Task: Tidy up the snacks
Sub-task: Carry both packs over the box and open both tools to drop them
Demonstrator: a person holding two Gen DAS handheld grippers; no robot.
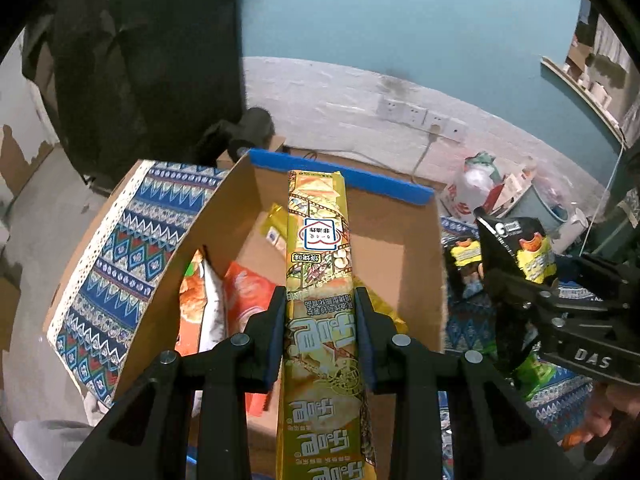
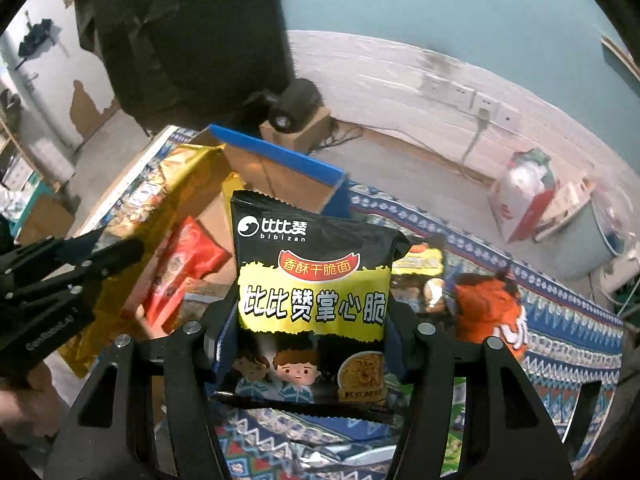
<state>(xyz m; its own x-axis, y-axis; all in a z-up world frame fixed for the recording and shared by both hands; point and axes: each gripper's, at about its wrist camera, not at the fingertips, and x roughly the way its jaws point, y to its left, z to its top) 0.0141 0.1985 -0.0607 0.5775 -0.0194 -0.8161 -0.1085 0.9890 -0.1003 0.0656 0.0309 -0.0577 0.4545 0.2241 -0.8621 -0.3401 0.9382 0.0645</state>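
While two tongs [image 1: 320, 300] grip two packets [image 2: 314, 300].

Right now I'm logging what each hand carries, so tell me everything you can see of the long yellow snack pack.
The long yellow snack pack is a slim, glossy foil-look sleeve printed with crisps, film-strip bands, a white house-shaped badge and Chinese lettering. It looks sealed and undamaged. The left gripper is shut on it, its blue-padded fingers pressing both long sides partway along. The pack points away from the camera, its far end over the open cardboard box with a blue-taped rim, above the orange packets inside. I cannot tell whether it touches them.
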